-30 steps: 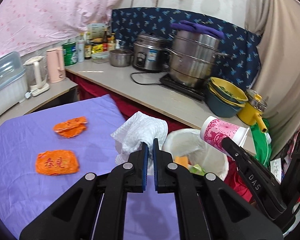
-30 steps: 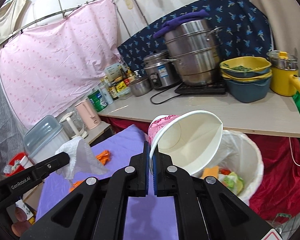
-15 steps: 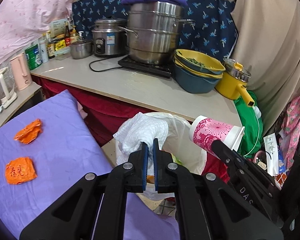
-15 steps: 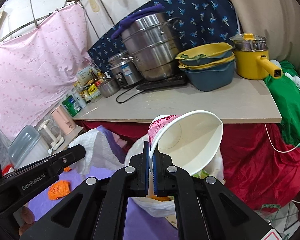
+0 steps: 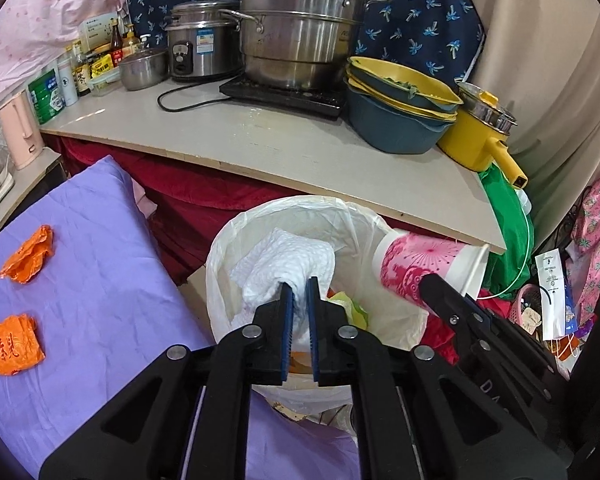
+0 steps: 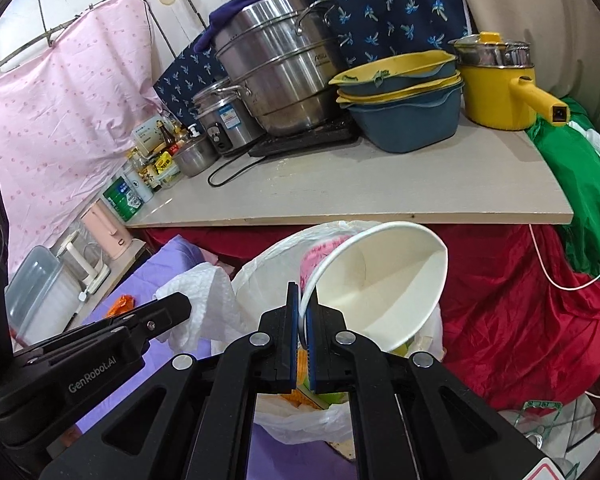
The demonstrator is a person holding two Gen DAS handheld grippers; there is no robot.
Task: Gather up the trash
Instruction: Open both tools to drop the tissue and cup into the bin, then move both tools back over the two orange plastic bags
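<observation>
Both sets of jaws are pinching trash. On the left gripper they have spread a little, yet the white paper towel is still caught between the blue pads. On the right gripper they are pressed tight on the rim of the pink paper cup, which tips on its side with its open mouth toward the right camera. A second ago the left gripper was over the purple cloth, with the bin off to one side. Now both grippers have swung across, and the towel hangs right over the open mouth of the bin with its white bag. The cup hangs over the bin's right edge, near the towel but not touching it. Some yellow and green scraps already lie down in the bag. So the carrying looks done, and I think letting go comes next: open the left jaws more so the towel falls in, then drop the cup. The cup sits close to the edge, so it might miss if it is let go too far out. Two orange wrappers still lie on the cloth, well away from the bin, so more trash is left to pick up.
</observation>
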